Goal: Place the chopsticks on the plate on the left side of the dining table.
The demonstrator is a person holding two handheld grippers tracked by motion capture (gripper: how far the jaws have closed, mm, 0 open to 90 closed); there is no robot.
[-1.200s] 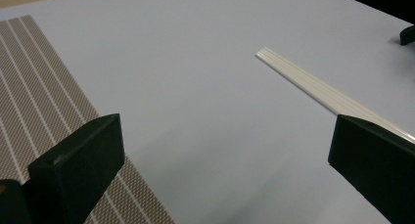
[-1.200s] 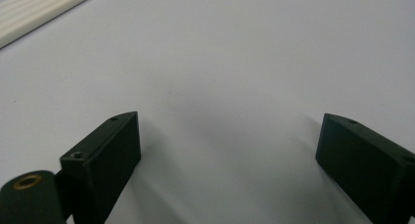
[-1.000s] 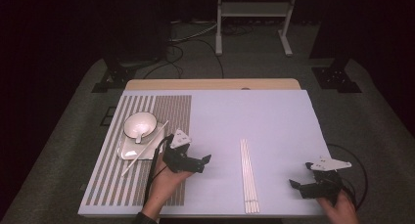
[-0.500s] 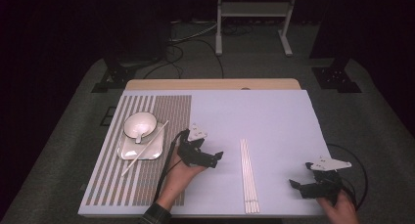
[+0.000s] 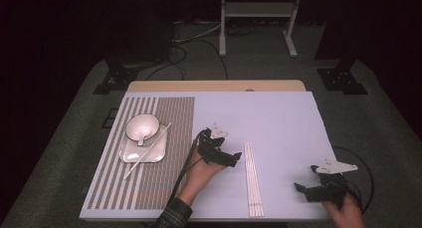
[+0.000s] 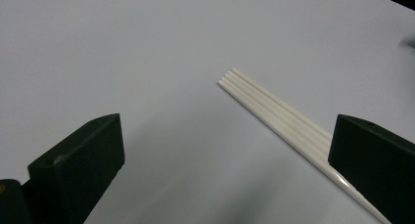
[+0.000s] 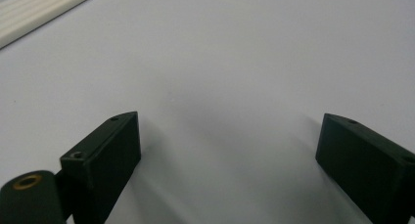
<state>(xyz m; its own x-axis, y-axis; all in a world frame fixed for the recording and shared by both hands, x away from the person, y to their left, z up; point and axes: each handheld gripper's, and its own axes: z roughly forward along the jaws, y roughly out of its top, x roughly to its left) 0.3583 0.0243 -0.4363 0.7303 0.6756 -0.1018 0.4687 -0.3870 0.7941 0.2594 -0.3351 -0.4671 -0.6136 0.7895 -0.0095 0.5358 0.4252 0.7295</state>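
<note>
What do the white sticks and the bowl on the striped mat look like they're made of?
Sticks: likely smooth plastic or melamine, going by the uniform ivory colour, rounded edges and faint sheen. Bowl: probably glazed ceramic or melamine, plain glossy white; too small to settle.

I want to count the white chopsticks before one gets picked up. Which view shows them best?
The left gripper view: the white chopsticks lie close between the open jaws, four tips side by side. The high view shows the whole bundle, too small to separate. The right gripper view catches an end at the top-left corner.
</note>
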